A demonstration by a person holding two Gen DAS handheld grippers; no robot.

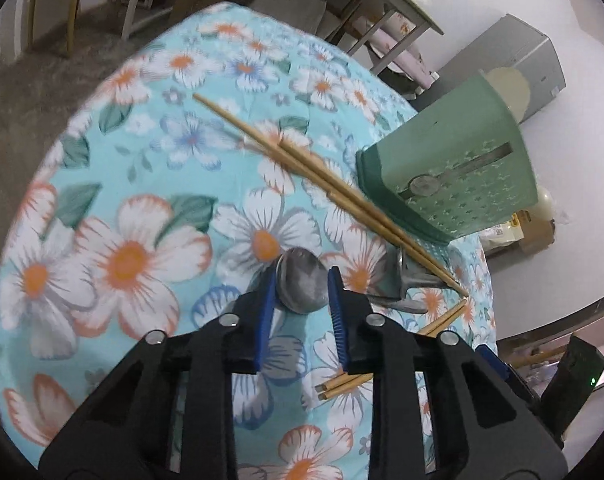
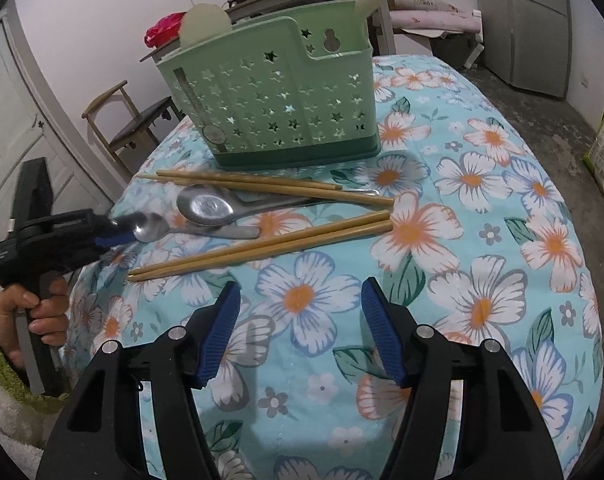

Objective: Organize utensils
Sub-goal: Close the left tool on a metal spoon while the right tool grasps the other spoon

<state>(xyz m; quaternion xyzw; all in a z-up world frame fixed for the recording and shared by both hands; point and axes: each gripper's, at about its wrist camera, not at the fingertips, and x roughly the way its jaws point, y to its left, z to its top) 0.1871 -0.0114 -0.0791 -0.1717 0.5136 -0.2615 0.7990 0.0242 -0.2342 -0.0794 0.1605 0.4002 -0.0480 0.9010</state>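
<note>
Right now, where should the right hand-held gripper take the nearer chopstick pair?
Probably mid-length, from above, the right hand-held gripper straddling the nearer chopstick pair crosswise: both sticks lie flat, side by side, nothing on top, so one pinch could catch both.

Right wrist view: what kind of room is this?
Likely a home dining area: a floral tablecloth on a round table, a wooden chair by the door, and a grey fridge.

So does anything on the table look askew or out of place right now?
Yes: two spoons and two chopstick pairs lie loose and crisscrossed on the floral tablecloth beside the green utensil caddy, not in it. No spills or damage show.
</note>
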